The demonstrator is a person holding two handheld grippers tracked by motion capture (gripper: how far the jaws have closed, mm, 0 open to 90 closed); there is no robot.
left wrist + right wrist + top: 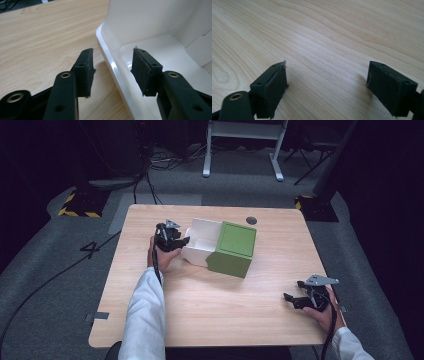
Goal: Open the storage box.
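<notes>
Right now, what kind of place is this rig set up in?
Likely a lab or recording studio, not a home or shop. A lone wooden table sits on grey carpet between dark curtains, hazard-striped stand bases flank it, and loose cables run across the floor.

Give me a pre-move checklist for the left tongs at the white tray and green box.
1. Left tongs straddle the white tray's side wall, one jaw inside, one outside: ok.
2. Pads pressing on the wall: not ok, gaps on both sides.
3. Tray seated in the green box: not ok, it sticks out at the left end.
4. Right tongs away from the box, open over bare table: ok.
5. Tray empty where it shows: ok; the part inside the box, cannot tell.
</notes>
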